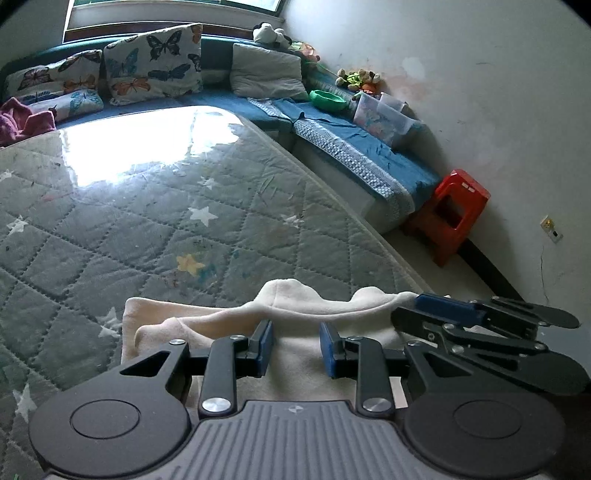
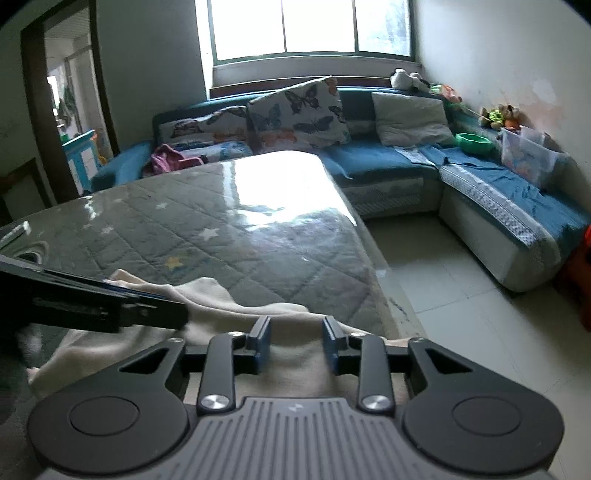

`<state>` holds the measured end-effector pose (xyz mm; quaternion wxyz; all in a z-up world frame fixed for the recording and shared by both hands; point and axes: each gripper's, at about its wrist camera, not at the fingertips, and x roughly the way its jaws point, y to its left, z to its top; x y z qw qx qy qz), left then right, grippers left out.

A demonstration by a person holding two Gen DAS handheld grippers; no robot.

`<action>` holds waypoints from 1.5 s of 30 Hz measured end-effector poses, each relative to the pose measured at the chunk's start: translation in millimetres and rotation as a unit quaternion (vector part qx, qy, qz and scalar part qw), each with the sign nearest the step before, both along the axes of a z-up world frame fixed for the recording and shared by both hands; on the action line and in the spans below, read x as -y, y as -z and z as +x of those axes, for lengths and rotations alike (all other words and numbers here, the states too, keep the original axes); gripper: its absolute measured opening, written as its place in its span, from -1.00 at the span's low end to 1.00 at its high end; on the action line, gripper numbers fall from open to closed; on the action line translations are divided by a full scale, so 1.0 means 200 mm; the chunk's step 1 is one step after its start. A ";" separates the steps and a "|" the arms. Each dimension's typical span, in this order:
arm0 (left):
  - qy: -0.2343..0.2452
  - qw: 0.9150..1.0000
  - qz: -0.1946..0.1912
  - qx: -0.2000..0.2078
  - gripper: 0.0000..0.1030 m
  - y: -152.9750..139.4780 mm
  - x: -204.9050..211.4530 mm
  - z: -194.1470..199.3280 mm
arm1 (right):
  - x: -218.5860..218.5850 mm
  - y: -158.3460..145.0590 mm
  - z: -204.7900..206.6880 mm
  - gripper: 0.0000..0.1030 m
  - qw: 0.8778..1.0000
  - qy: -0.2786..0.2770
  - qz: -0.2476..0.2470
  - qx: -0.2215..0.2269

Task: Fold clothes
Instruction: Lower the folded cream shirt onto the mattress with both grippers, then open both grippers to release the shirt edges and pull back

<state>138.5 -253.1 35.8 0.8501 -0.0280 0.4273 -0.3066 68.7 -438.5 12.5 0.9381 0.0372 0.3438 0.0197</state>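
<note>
A cream garment (image 1: 295,317) lay bunched at the near edge of the quilted green surface (image 1: 147,229), its folds rising in a ridge just ahead of both tools. The left gripper (image 1: 296,345) hovered over the cloth with its jaws released, a clear gap between the blue pads and nothing held in them. The right gripper (image 2: 296,341) sat likewise over the garment (image 2: 229,306), jaws parted and empty. The left view caught the right gripper from the side, at the garment's right end; whether that tip touched the cloth could not be told. Only this view showed the red stool (image 1: 454,214) beyond the surface's right edge. The right view alone showed the window (image 2: 314,27), the doorway (image 2: 70,99) and the tiled floor (image 2: 443,280) right of the surface.
</note>
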 end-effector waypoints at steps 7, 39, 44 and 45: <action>-0.005 1.000 -0.005 0.001 -0.42 -0.01 -0.01 -0.01 | -0.02 0.03 0.04 -0.31 1.000 0.001 -0.006 -0.007; 0.028 0.997 0.007 0.071 -0.42 -0.09 -0.18 -0.43 | -0.33 -0.03 -0.42 -0.28 0.994 -0.095 -0.059 -0.001; 0.029 0.998 0.007 0.063 -0.42 -0.04 -0.19 -0.49 | -0.27 -0.05 -0.49 -0.28 0.996 -0.071 -0.042 0.016; 0.027 0.998 0.008 0.060 -0.42 -0.03 -0.19 -0.49 | -0.26 -0.05 -0.49 -0.28 0.997 -0.065 -0.039 0.014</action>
